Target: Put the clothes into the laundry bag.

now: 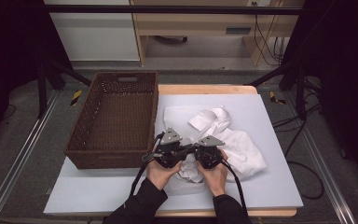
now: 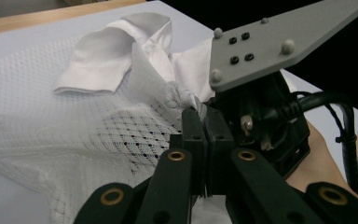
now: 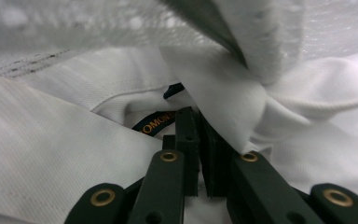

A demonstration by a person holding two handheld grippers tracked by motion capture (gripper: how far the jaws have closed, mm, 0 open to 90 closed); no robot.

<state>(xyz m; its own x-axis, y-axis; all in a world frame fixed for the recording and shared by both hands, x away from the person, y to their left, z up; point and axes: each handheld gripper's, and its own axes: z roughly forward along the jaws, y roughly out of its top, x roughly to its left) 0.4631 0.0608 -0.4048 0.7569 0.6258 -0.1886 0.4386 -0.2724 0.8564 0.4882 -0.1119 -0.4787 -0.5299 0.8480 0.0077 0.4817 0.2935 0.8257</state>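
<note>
A: Both tongs are seen low over the white shirt [image 1: 223,140], which lies crumpled on the pale sheet [image 1: 270,186], to the right of the wicker basket [image 1: 116,116]. The left gripper [image 2: 201,114] is closed tight on a twist of mesh fabric.

B: And the right gripper [image 3: 198,122]?

A: Its jaws are drawn almost together, buried in folds beside the collar label [image 3: 157,122]. A flap of cloth is draped over the right jaw; whether anything is actually pinched between the pads cannot be told.

B: So what could be spoiled here?

A: If only a thin edge is held on the right, the cloth could be lost the moment it is lifted, and the shirt would be left dangling from the left pinch alone. A bunched grip like the left one could also leave the fabric twisted rather than spread.

B: And the two tools are packed close.

A: Very close, so a knock between them is possible.

B: The surroundings?

A: A wooden table edge [image 1: 205,88] is glimpsed beyond the sheet, with grey floor, cables [image 1: 303,163] and dark frame legs around it.
</note>
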